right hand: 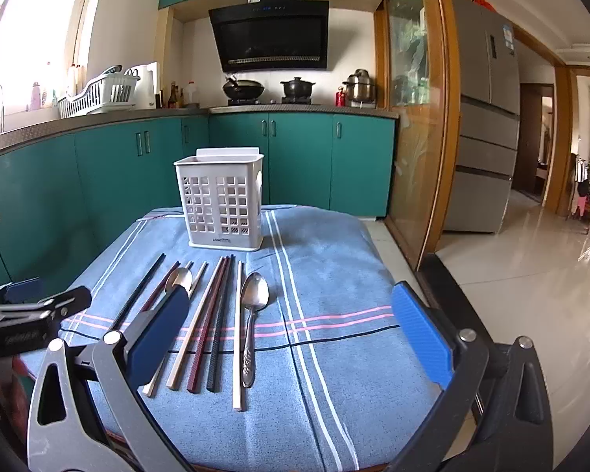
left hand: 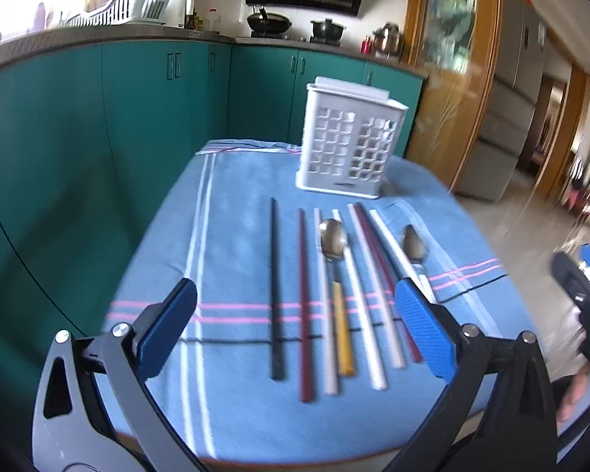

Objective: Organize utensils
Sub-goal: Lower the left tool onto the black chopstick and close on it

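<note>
Both grippers hang spread wide and empty over the near edge of the table: the left gripper [left hand: 295, 330] above the row of utensils, the right gripper [right hand: 291, 330] further right. The chopsticks [right hand: 200, 322] and two spoons [right hand: 254, 299] lie side by side on the blue cloth [right hand: 334, 354], with the white holder [right hand: 222, 200] upright just beyond them. Probably a first pick comes next. Best take an outer piece, such as the black chopstick [left hand: 275, 287], pinching near its end, since neighbours lie close. Nothing blocks the path to the holder.
</note>
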The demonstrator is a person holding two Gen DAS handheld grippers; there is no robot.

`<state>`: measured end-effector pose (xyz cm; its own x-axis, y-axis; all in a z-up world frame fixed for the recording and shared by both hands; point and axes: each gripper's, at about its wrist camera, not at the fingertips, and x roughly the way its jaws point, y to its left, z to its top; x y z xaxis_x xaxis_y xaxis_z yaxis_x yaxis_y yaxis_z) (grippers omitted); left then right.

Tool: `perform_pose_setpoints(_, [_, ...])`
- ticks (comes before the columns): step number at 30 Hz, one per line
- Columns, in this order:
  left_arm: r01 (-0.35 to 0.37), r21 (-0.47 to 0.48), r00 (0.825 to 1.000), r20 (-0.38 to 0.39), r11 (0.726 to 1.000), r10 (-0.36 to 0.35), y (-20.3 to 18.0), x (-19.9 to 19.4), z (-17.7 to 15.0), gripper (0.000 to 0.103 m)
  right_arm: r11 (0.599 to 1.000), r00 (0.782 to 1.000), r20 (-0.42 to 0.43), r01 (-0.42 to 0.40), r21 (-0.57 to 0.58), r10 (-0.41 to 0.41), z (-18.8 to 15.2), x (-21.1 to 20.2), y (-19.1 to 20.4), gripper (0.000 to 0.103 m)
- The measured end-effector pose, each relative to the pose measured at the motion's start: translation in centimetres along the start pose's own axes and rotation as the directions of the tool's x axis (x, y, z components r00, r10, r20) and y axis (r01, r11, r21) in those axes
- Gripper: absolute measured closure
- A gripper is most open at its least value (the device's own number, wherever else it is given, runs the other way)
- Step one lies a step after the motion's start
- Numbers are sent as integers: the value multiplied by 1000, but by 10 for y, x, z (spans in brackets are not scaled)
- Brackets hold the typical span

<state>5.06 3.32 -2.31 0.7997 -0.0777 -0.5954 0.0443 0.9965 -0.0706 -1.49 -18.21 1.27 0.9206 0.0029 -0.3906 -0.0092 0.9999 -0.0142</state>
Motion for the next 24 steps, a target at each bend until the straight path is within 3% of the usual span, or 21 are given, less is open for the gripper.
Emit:
perform_pose_setpoints(4, [-53, 57, 998, -27, 997, 54, -2, 20, 32, 5, 1000, 1000, -9, 19, -11, -19, 1, 9, -2, 3])
perform_pose_setpoints(6, [-55, 57, 996, -62, 997, 59, -1, 40, 51, 14, 1000, 999, -51, -15, 10, 16, 0, 19, -6, 3])
perform_pose_setpoints(8, [-67, 74, 992, -102, 995, 74, -1, 63, 64, 32, 998, 995, -89, -46, 47, 50, -1, 27, -11, 3])
perform_pose_setpoints(10, [-76, 83, 982, -167, 994, 89, 0, 98, 75, 39, 995, 991, -111, -66, 81, 74, 0, 33, -17, 3])
perform_pose_setpoints(13, [-70, 88, 969, -229, 994, 88, 4, 137, 78, 48, 993, 988, -125, -78, 85, 88, 0, 37, -19, 3])
perform_pose_setpoints(16, [-77, 86, 953, -288, 993, 99, 9, 170, 72, 48, 992, 985, -141, -92, 81, 102, -2, 42, -19, 3])
perform_pose_setpoints(19, [-65, 54, 949, -307, 996, 78, 14, 186, 68, 51, 992, 982, -151, -104, 69, 114, -4, 48, -18, 3])
perform_pose_setpoints(22, [-52, 37, 941, -334, 998, 62, 17, 202, 65, 64, 992, 979, -170, -104, 68, 114, -6, 55, -18, 3])
perform_pose_setpoints(24, [-64, 43, 939, -336, 997, 75, 16, 210, 66, 66, 991, 978, -168, -112, 73, 122, -8, 59, -18, 3])
